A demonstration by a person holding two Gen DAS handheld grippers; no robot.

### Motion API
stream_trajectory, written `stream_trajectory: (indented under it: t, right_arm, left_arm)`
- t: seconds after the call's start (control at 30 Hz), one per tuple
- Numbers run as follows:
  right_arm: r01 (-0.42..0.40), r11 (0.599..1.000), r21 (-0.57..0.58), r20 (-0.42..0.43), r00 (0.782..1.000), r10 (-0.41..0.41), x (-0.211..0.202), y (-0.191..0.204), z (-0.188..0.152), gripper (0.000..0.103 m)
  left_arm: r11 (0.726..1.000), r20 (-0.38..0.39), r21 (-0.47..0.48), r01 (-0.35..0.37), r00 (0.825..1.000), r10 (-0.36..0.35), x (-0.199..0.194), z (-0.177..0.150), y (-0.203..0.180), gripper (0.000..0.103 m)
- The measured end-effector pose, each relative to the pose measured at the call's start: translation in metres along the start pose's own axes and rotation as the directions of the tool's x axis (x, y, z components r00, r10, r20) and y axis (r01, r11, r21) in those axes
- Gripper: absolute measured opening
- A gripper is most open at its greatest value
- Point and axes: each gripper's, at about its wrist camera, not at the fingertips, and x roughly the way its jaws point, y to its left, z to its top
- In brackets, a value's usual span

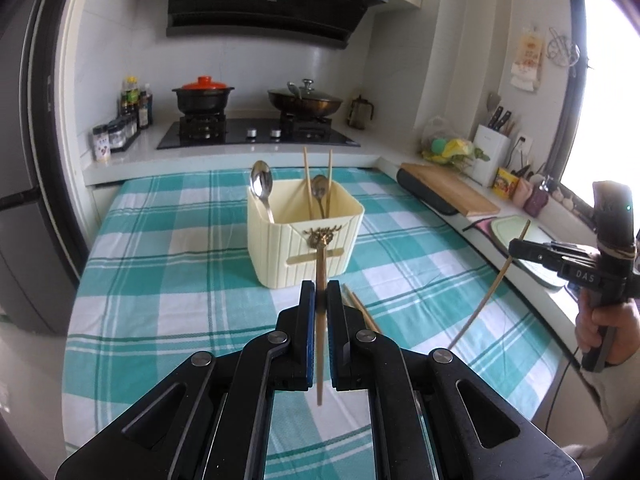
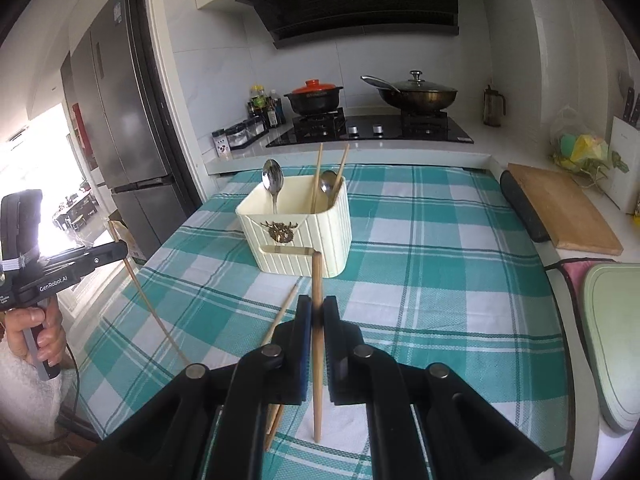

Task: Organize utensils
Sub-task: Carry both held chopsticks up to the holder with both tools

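A cream utensil holder (image 1: 304,240) (image 2: 296,236) stands on the checked tablecloth (image 1: 180,264). In it are two spoons (image 1: 261,184) (image 2: 273,178) and two upright chopsticks (image 1: 307,176) (image 2: 318,172). My left gripper (image 1: 320,292) is shut on a wooden chopstick (image 1: 320,360), held above the cloth in front of the holder. My right gripper (image 2: 317,304) is shut on another chopstick (image 2: 317,380). Each gripper also shows in the other's view, the right gripper (image 1: 514,249) and the left gripper (image 2: 120,249), each with its slanting chopstick. Loose chopsticks (image 1: 360,308) (image 2: 282,312) lie on the cloth below the grippers.
A hob (image 1: 256,134) with a red-lidded pot (image 1: 204,96) and a wok (image 1: 306,100) is behind the table. A wooden cutting board (image 1: 448,192) and a knife block (image 1: 490,152) are on the right counter. A green board (image 2: 612,340) lies near right. A fridge (image 2: 120,120) stands left.
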Motion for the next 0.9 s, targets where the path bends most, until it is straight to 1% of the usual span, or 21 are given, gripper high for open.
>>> stream_trajectory:
  t: [0.17,0.3,0.63,0.77,0.9]
  right_arm:
    - [0.011,1.000,-0.023,0.076,0.997,-0.009,-0.015,0.013,0.012,0.006]
    - [0.014,0.999,-0.039,0.116,0.993,-0.010,-0.024,0.021,0.024,0.006]
    - [0.028,0.994,-0.103,0.120,0.993,-0.016,-0.027,0.032,0.043,0.006]
    - [0.045,0.992,-0.114,0.134,0.991,-0.029,-0.026,0.033,0.054,0.006]
    - [0.065,0.990,-0.126,0.169,0.985,-0.043,-0.025,0.032,0.078,0.006]
  left_arm:
    - [1.000,0.036,-0.011,0.013,0.999,-0.012,-0.011,0.003,-0.003,0.004]
    - [1.000,0.051,-0.007,0.015,0.999,-0.014,-0.019,0.004,-0.004,0.004]
    - [1.000,0.087,-0.008,0.007,0.996,-0.007,-0.032,0.009,0.000,0.004]
    - [1.000,0.122,-0.017,0.017,0.992,-0.015,-0.038,0.024,0.004,0.004]
    - [0.999,0.191,-0.031,0.017,0.982,-0.011,-0.044,0.055,0.012,0.004]
